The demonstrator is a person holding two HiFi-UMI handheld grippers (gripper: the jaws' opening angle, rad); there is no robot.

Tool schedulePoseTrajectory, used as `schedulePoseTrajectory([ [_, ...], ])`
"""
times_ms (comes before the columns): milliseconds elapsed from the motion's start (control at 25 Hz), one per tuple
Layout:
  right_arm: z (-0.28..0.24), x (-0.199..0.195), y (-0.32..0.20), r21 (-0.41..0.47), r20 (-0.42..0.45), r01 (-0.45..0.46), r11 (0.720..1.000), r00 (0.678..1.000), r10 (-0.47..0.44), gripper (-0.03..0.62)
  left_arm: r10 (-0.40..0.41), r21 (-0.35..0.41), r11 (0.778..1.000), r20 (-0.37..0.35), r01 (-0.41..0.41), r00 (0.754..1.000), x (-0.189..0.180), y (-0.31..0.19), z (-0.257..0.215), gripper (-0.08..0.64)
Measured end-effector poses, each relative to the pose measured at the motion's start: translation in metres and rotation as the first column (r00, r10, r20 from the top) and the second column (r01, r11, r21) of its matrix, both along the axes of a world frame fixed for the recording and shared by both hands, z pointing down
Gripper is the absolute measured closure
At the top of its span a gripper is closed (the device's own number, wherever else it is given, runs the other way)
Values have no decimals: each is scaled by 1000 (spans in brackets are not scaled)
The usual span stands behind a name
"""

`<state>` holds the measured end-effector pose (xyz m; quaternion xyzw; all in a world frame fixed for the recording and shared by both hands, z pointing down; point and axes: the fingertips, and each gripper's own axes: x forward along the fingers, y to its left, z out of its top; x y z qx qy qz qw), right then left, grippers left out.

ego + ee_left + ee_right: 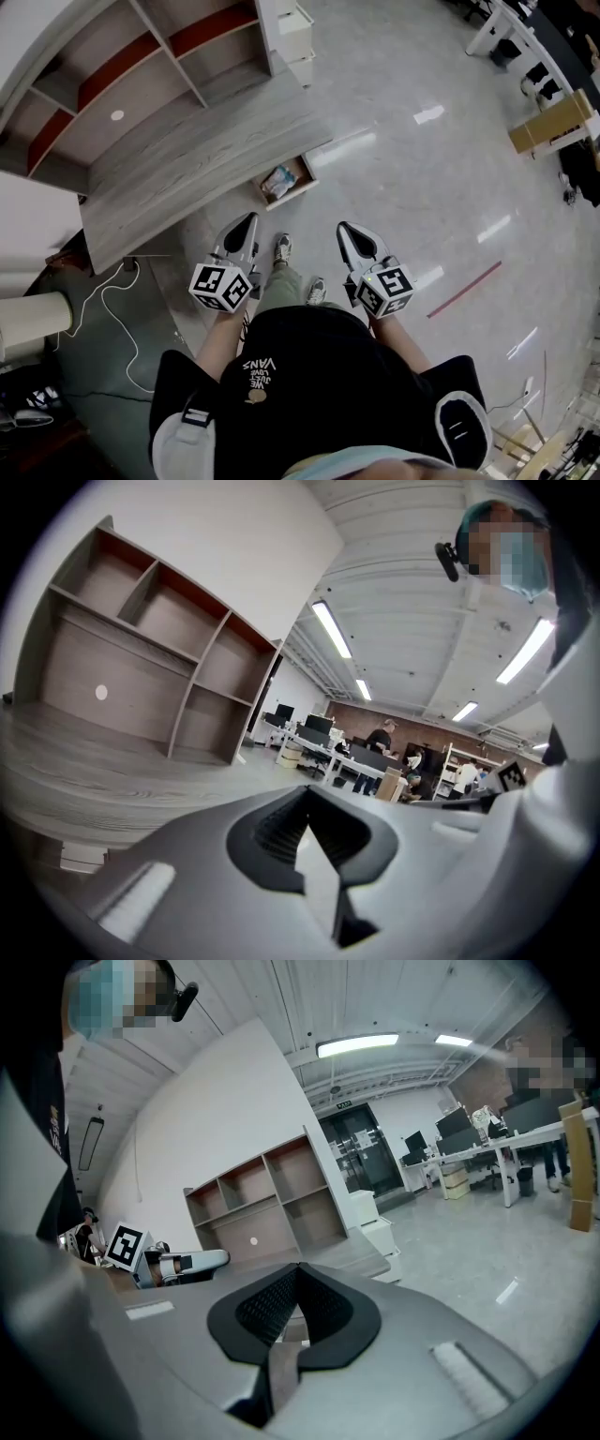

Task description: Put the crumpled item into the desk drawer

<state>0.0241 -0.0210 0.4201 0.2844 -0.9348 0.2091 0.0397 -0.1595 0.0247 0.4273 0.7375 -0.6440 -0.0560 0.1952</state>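
A crumpled item (278, 182), pale with blue patches, lies in the open box-shaped drawer (308, 177) under the grey wood-grain worktop (187, 159). The left claw (249, 219) and right claw (344, 228), smooth grey shells, are pressed together, empty.

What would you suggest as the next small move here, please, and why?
Probably bring the left gripper forward to the front of the drawer and nudge it closed. The crumpled item already lies inside the open drawer, and both the left and the right gripper are shut and empty.
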Motion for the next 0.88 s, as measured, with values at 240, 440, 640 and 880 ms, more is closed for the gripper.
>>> schedulePoseTrajectory([
  [240, -11, 0, 5, 20, 4, 13, 1000, 1000, -13, 589, -10, 25, 1000, 19, 9, 1000, 2, 14, -17, 508],
  [440, -24, 0, 4, 51, 1, 24, 998, 1000, -24, 591, -7, 28, 1000, 23, 6, 1000, 7, 23, -24, 508],
  [640, -28, 0, 6, 62, -4, 23, 998, 1000, -23, 591, -9, 33, 999, 40, 7, 999, 6, 30, -29, 508],
  [880, -32, -2, 5, 65, -7, 28, 997, 1000, -28, 591, -22, 32, 999, 47, 20, 999, 4, 34, -31, 508],
])
